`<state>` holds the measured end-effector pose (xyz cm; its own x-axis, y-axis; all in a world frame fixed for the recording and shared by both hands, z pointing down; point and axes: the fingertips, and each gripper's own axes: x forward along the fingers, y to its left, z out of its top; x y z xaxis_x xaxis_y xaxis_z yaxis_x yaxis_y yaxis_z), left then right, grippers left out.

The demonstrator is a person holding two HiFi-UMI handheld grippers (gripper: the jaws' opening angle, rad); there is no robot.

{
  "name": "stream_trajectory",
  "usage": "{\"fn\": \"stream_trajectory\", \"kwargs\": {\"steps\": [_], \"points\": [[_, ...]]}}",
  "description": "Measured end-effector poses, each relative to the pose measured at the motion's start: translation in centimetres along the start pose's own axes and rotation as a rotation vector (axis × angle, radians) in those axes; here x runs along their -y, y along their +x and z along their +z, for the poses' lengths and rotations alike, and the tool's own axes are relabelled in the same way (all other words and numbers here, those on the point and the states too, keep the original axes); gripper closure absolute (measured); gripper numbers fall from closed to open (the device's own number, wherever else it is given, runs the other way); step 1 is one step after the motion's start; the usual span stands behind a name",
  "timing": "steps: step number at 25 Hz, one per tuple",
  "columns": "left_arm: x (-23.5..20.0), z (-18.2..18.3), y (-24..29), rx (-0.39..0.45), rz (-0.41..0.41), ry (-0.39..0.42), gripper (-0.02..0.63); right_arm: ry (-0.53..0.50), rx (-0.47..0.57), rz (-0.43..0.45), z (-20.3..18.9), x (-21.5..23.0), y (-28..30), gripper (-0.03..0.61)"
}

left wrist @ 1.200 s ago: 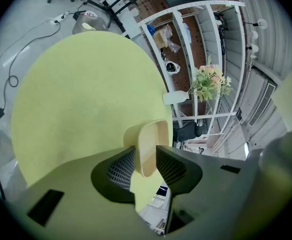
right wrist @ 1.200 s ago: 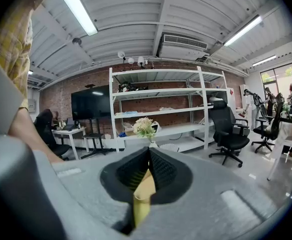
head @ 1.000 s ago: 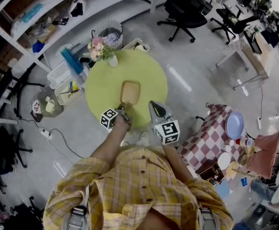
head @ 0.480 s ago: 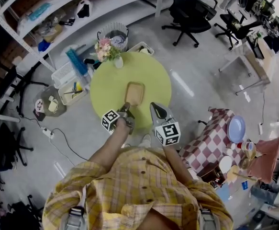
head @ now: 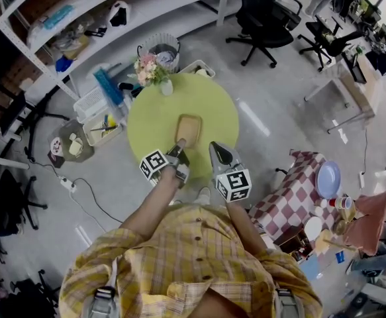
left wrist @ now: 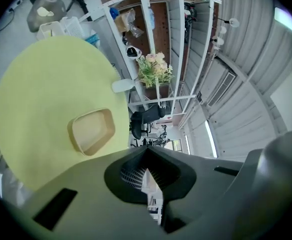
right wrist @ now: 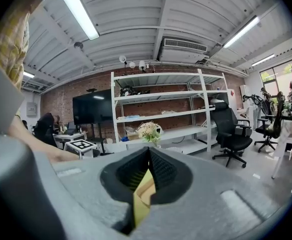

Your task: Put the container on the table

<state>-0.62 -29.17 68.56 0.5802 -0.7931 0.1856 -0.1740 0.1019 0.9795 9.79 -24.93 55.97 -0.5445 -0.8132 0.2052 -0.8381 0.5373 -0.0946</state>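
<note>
The tan, shallow container [head: 188, 129] lies flat on the round yellow-green table [head: 212, 105]; in the left gripper view this container [left wrist: 91, 130] lies ahead and to the left, apart from the jaws. My left gripper [head: 181, 145] hovers over the table's near edge, just short of the container, shut with nothing in it [left wrist: 147, 149]. Beside it, my right gripper [head: 214, 146] is held level, its jaws together and empty [right wrist: 149, 150]; only a sliver of yellow table shows through the notch below them.
A vase of flowers [head: 148, 68] stands at the table's far left edge. Crates [head: 93, 105] and a wire basket [head: 161, 48] sit on the floor beyond. A checked table with a blue plate [head: 328, 177] is to the right; office chairs [head: 262, 18] stand farther off.
The left gripper's jaws came off the container's near rim, closed, and the gripper rose and drew back a little. The container stays on the table. The right gripper held still.
</note>
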Motion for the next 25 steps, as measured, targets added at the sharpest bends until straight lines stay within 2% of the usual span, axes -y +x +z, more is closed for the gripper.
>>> {"fn": "stream_trajectory", "kwargs": {"steps": [3, 8, 14, 20, 25], "points": [[1.4, -0.1, -0.3, -0.012, -0.033, 0.050, 0.609, 0.017, 0.001, -0.006, 0.1, 0.2, -0.1, 0.580], [4.0, -0.5, -0.6, -0.053, -0.113, 0.198, 0.609, 0.023, 0.010, -0.002, 0.2, -0.1, -0.2, 0.580], [5.5, -0.8, -1.5, -0.072, -0.169, 0.326, 0.609, 0.017, 0.014, 0.000, 0.4, -0.5, -0.2, 0.580], [7.3, -1.5, -2.4, -0.113, -0.182, 0.542, 0.609, -0.010, 0.007, -0.001, 0.4, -0.8, -0.5, 0.580], [8.0, -2.5, -3.0, -0.130, -0.195, 0.659, 0.609, -0.021, 0.000, 0.000, 0.3, -1.1, -0.6, 0.580]]}}
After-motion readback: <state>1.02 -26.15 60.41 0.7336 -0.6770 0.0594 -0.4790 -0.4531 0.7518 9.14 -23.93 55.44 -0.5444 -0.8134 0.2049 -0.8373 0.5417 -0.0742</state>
